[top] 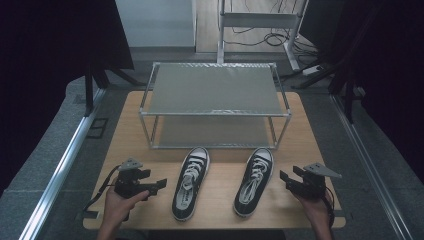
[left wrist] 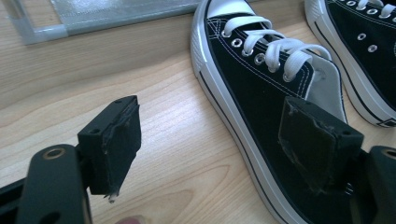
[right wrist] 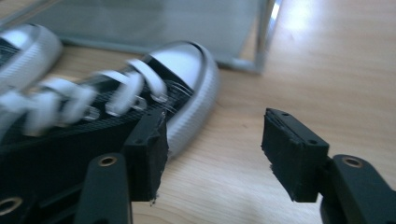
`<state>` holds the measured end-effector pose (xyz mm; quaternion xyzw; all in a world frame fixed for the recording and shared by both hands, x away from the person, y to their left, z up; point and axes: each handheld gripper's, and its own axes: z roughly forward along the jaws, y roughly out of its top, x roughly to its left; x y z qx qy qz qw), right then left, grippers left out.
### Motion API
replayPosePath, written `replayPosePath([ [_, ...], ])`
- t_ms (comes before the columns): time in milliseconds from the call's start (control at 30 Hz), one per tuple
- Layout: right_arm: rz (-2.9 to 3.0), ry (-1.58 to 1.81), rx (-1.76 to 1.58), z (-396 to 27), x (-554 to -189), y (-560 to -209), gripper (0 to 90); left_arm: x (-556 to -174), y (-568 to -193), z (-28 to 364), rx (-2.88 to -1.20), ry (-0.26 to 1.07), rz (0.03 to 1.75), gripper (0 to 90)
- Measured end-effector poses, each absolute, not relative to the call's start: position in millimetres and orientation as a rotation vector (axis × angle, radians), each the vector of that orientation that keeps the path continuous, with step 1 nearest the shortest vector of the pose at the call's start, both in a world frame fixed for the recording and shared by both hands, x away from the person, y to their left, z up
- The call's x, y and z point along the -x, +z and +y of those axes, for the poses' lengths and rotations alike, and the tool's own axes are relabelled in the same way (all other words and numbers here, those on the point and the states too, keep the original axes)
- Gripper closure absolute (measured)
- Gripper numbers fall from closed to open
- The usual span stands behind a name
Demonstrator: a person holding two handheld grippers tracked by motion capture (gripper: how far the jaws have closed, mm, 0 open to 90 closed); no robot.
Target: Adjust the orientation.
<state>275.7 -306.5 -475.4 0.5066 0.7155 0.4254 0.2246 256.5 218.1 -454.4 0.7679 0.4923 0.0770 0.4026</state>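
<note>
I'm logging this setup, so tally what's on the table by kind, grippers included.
Black sneakers: 2, left shoe and right shoe
Metal shoe rack: 1
Handheld grippers: 2, left gripper and right gripper, both open
Total: 5

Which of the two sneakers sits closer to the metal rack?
The right sneaker, beside the right gripper. Its white toe cap nearly reaches the rack, while the left sneaker lies slightly farther back from the frame, nearer the table's front edge.

High view looks down over the table [top: 300, 145]; both tool views skim it closely, sharing the shoes [top: 191, 182]
</note>
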Motion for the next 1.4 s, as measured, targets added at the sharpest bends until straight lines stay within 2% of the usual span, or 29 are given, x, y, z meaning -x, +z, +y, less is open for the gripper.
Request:
replayPosePath([
  [100,2.005,1.190,-1.316,-296.5,-269.5,-465.5,44.8,-256.7,-455.0,217.7,-1.949,0.193,1.244,21.8],
  [233,2.148,1.248,-1.154,-258.8,-255.7,-446.3,58.8,-254.5,-453.2,217.8,-1.944,0.175,1.230,21.8],
  [267,2.148,1.248,-1.154,-258.8,-255.7,-446.3,58.8,-254.0,-452.3,218.0,-1.945,0.174,1.226,21.8],
  [300,2.225,1.275,-1.074,-237.7,-249.8,-439.5,66.9,-253.0,-450.6,218.2,-1.944,0.171,1.222,21.8],
  [367,2.293,1.298,-0.997,-215.6,-244.2,-434.4,76.9,-252.4,-450.1,218.2,-1.942,0.170,1.218,21.7],
  [467,2.390,1.289,-0.906,-183.5,-237.5,-430.4,88.4,-251.1,-449.7,217.6,-1.946,0.164,1.211,21.7],
  [500,2.390,1.289,-0.906,-183.5,-237.5,-430.4,88.4,-250.9,-450.0,217.0,-1.950,0.162,1.215,21.7],
  [567,2.498,1.259,-0.834,-153.1,-233.2,-432.8,90.0,-251.2,-451.1,215.9,-1.961,0.159,1.215,21.7],
  [800,2.666,1.102,-0.724,-95.6,-218.5,-452.5,90.0,-250.9,-454.0,212.2,-1.979,0.144,1.214,21.7],
  [967,2.706,0.994,-0.704,-69.1,-209.8,-470.5,90.0,-250.7,-454.9,210.4,-1.984,0.136,1.216,21.7],
  [1167,2.714,0.906,-0.717,-50.6,-209.4,-487.2,89.9,-250.8,-455.6,209.8,-1.984,0.135,1.218,21.7],
  [1400,2.733,0.954,-0.701,-42.9,-211.6,-492.4,89.8,-250.8,-456.1,209.5,-1.991,0.131,1.218,21.7],
])
